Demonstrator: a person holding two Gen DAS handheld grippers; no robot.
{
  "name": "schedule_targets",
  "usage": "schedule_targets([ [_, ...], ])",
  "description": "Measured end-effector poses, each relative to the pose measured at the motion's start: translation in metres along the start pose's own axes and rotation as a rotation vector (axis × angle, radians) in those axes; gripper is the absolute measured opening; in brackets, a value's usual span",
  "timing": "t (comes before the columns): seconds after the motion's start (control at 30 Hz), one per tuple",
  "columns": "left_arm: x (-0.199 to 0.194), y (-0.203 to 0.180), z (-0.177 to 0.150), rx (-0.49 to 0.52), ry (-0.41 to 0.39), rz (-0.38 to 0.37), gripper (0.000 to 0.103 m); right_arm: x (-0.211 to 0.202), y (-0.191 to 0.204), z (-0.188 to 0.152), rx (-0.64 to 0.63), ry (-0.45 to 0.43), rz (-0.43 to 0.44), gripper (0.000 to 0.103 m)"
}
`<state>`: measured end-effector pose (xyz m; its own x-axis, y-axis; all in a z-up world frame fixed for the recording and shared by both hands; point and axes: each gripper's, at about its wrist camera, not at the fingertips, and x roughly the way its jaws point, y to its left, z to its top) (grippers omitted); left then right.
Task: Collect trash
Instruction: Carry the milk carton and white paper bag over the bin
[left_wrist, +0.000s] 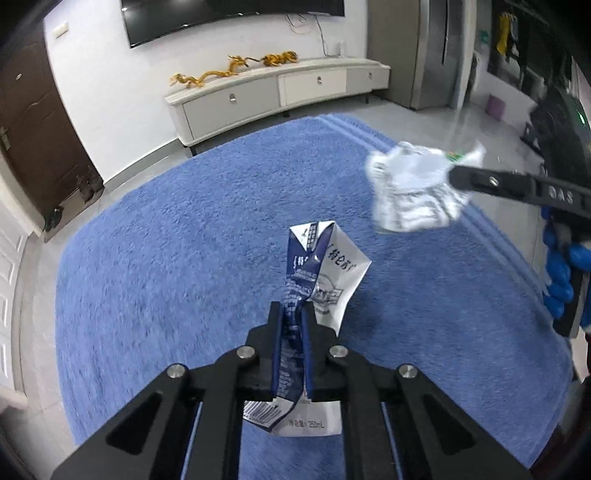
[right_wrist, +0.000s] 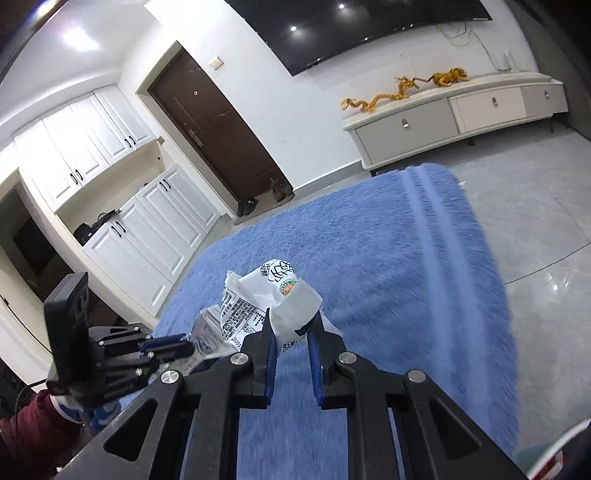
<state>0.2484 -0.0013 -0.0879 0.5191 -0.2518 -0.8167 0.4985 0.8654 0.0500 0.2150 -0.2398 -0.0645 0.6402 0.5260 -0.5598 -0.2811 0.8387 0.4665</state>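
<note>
The left gripper (left_wrist: 291, 314) is pinching a flattened blue and white milk carton (left_wrist: 317, 273); its two black fingers press on the blue side of the carton, which stands up between them above the blue rug (left_wrist: 184, 240). The bottom end of the carton, with a barcode, hangs down behind the fingers.

The right gripper (right_wrist: 291, 332) is closed on a crumpled white wrapper (right_wrist: 266, 299) with black print and a small round green and orange mark. The wrapper sticks out forward past the fingertips and is also in the air above the rug. In the left wrist view the same wrapper (left_wrist: 413, 188) is seen at the end of the right gripper (left_wrist: 456, 177), to the right of the carton and well apart from it.

Beyond the rug, on the grey tile floor (right_wrist: 535, 221), a long low cabinet (left_wrist: 277, 92) stands against the white wall, with golden dragon figures (left_wrist: 229, 70) on top. A dark television (left_wrist: 229, 18) hangs above the cabinet, and a brown door (right_wrist: 214, 125) is to the left of it.
</note>
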Motion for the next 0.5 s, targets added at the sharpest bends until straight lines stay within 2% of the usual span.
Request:
schedule_targets([
  [0.3,-0.075,-0.048,-0.003,0.002,-0.111,-0.052,0.008,-0.103,-0.001,-0.033,-0.013,-0.121,-0.061,0.015],
  [0.5,-0.107,-0.092,0.014,0.025,-0.178,-0.120,0.008,-0.187,-0.019,-0.057,-0.014,-0.217,-0.157,0.015],
])
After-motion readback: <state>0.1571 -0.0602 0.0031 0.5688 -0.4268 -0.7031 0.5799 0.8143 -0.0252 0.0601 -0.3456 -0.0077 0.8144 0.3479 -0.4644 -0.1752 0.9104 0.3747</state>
